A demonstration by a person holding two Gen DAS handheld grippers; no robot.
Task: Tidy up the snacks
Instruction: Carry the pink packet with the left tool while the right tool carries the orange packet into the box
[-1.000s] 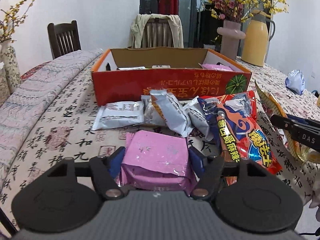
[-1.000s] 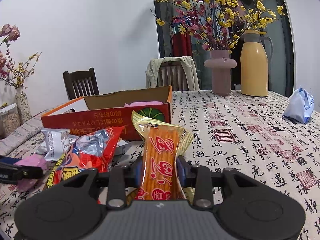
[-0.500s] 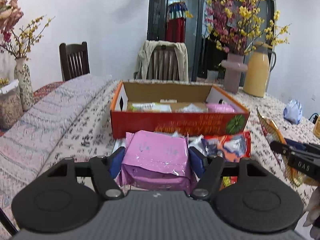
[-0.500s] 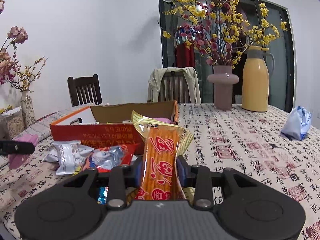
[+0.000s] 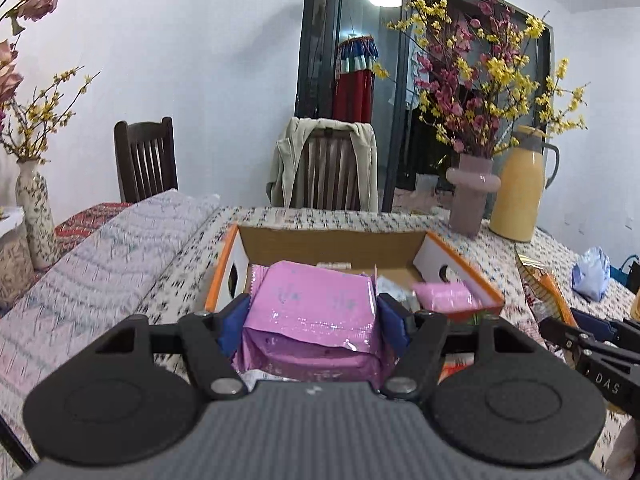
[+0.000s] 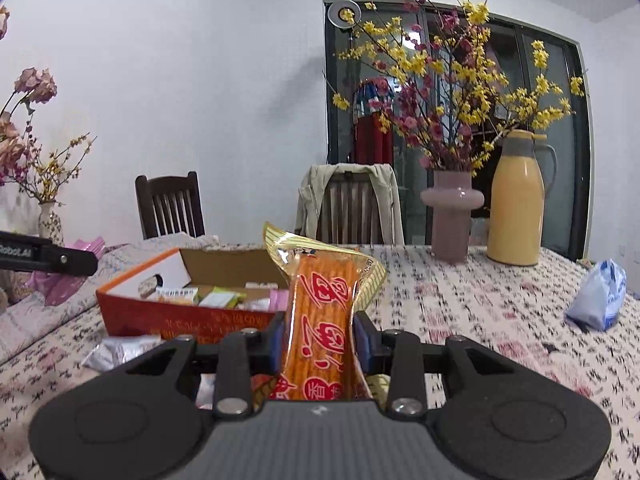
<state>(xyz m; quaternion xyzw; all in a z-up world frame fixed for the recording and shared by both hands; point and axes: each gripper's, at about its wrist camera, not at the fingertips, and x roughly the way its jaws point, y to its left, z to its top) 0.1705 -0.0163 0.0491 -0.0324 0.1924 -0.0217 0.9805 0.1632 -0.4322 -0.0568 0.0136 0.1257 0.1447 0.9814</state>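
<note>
Two snack-pinching sets of jaws over calligraphy-print tablecloth [image 6: 460, 312]; open cardboard box [image 5: 460, 276], chairs, vases, yellow flask [image 6: 516, 204] beyond.

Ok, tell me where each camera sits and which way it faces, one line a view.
Left wrist: on the left gripper, facing across the table to the cardboard box; its fingers clamp a pink packet.
Right wrist: on the right gripper, facing likewise; it clamps an orange stick-snack bag.
Shared: box, pink vase, yellow jug, and each view catches the other gripper.
</note>
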